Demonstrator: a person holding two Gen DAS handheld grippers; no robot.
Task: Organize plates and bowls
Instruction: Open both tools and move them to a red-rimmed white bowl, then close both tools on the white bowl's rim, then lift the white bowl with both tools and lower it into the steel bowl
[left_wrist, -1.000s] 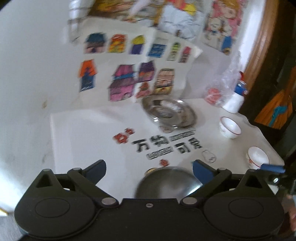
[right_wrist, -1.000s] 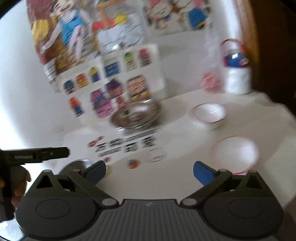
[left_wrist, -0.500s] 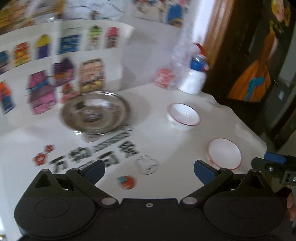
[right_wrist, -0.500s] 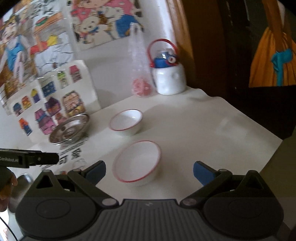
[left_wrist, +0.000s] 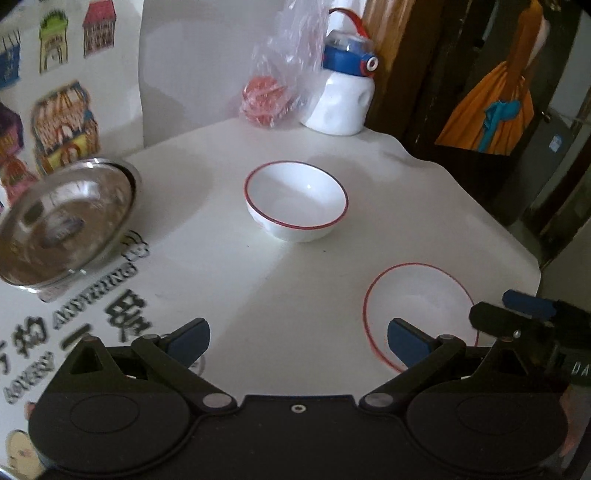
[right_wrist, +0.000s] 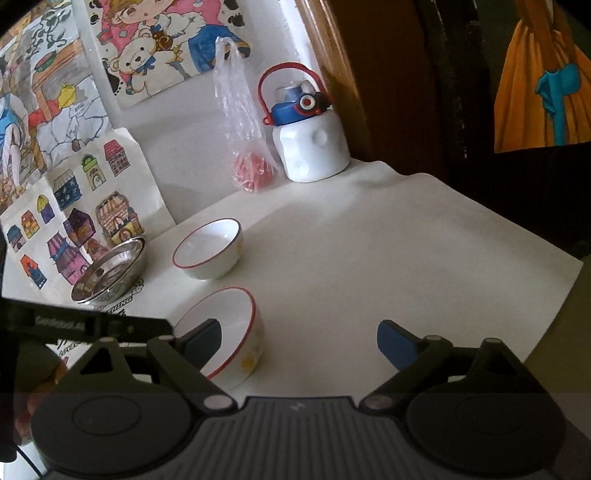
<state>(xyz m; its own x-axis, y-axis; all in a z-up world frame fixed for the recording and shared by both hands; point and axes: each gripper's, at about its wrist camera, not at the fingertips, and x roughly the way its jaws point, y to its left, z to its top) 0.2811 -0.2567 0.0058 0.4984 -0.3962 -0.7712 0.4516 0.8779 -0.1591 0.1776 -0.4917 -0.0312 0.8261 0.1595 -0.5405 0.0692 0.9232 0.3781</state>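
Two white bowls with red rims stand on the white table. The far bowl (left_wrist: 296, 201) (right_wrist: 207, 249) is mid-table. The near bowl (left_wrist: 419, 306) (right_wrist: 229, 328) sits near the front right edge. A steel plate (left_wrist: 62, 225) (right_wrist: 110, 271) lies at the left by the wall. My left gripper (left_wrist: 298, 341) is open and empty, its right finger over the near bowl's rim. My right gripper (right_wrist: 299, 345) is open and empty, its left finger at the near bowl's rim. The right gripper also shows in the left wrist view (left_wrist: 524, 317).
A white bottle with a blue lid (left_wrist: 343, 96) (right_wrist: 310, 144) and a plastic bag with something red (left_wrist: 273, 85) (right_wrist: 247, 147) stand at the back by the wall. Drawings hang on the wall (right_wrist: 74, 206). The table edge (right_wrist: 554, 295) drops off at right.
Both grippers have swung right and come closer to the two white bowls. The steel plate has slid to the left of both views. The near bowl now sits at both grippers' fingers.
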